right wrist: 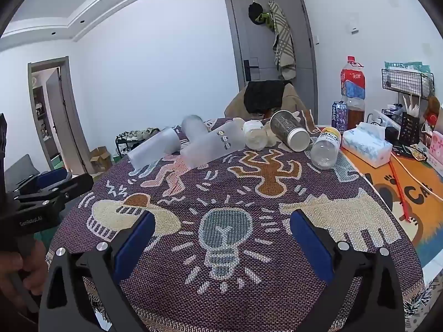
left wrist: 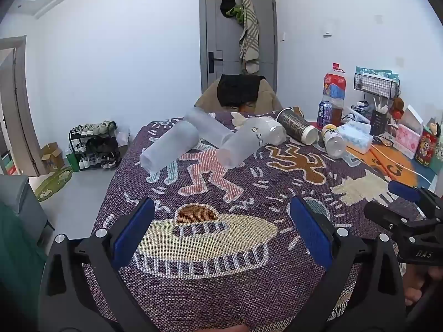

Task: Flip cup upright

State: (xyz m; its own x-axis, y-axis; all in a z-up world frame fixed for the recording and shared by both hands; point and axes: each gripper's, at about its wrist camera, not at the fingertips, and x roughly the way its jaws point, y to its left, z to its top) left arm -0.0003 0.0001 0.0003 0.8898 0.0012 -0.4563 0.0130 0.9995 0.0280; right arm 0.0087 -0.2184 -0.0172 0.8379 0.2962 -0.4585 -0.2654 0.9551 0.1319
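Approaching frosted cup [left wrist: 169, 146] lying on worktop [left wrist: 277, 193] | both jaws spread, empty | probably light, slick plastic; grip mid-body.

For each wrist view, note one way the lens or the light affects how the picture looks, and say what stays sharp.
Left wrist view: fisheye bends the door and darkens the corners; the frosted cups stay sharp on the woven cloth; light is even, shadows soft. Right wrist view: the ceiling moulding curves strongly; the open right gripper looms large, and the lightbulb pattern is crisp.
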